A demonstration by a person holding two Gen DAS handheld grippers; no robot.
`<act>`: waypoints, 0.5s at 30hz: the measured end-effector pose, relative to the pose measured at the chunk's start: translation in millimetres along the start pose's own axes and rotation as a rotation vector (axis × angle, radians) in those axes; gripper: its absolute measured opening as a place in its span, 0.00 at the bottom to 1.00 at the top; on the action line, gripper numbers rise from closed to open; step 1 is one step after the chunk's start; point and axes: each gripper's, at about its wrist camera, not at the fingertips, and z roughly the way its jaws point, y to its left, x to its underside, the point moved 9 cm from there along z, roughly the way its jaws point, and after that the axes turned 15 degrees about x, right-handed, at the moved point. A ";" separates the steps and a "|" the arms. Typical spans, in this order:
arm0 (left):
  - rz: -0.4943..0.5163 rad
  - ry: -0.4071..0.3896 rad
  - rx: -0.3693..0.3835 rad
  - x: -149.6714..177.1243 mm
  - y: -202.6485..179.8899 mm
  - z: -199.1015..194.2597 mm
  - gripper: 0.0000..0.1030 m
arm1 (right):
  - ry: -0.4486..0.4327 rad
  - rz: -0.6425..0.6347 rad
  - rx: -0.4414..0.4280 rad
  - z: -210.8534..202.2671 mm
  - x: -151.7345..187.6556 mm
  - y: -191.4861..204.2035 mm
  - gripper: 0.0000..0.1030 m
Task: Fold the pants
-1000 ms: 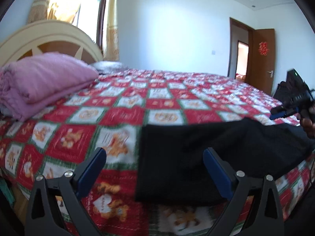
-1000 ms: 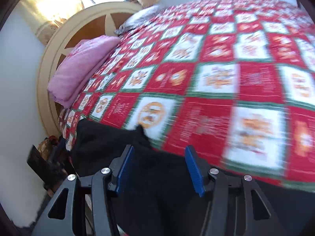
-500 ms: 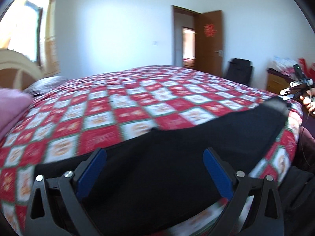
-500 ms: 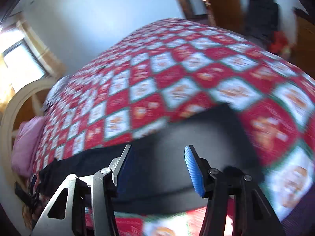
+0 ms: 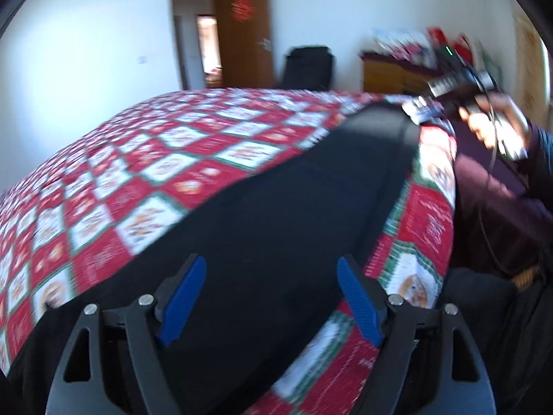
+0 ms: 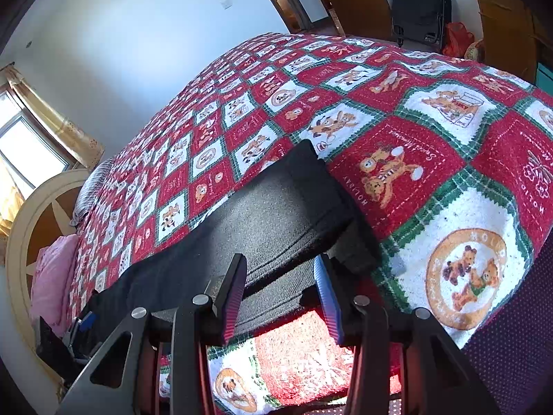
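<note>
Jaws closing, apart; pants (image 5: 276, 214) long axis along bed edge (image 5: 428, 207)

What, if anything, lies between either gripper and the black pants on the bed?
Nothing visible. The black pants lie flat on the patterned bedspread, bare on top. The right gripper and left gripper both hang directly over the fabric, fingers apart.

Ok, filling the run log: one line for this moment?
pants: flat on bed | left tongs: closing, above pants, no grip | right tongs: closing, cuff between, no grip
</note>
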 end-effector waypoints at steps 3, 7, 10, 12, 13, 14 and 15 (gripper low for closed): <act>0.048 0.067 0.015 4.9 -13.6 20.8 0.70 | -0.006 0.016 -0.021 -1.3 1.4 -3.2 0.42; 0.068 0.129 0.004 14.4 -16.9 37.1 0.67 | -0.017 0.017 -0.038 -1.8 2.2 -5.1 0.42; 0.047 0.155 -0.007 19.7 -12.2 42.5 0.61 | -0.037 0.015 -0.042 -3.6 1.6 -5.1 0.42; 0.041 0.147 -0.002 20.4 -12.1 40.7 0.61 | -0.052 0.008 -0.045 -7.1 0.8 -3.7 0.42; 0.044 0.148 -0.004 20.4 -13.0 41.7 0.60 | -0.058 0.010 -0.050 -8.9 -0.3 -3.8 0.42; 0.050 0.148 -0.008 20.5 -13.6 41.2 0.57 | -0.063 0.016 -0.054 -11.0 -1.8 -4.1 0.42; 0.052 0.149 -0.009 20.3 -14.1 41.6 0.55 | -0.072 0.023 -0.058 -14.3 -3.0 -5.2 0.42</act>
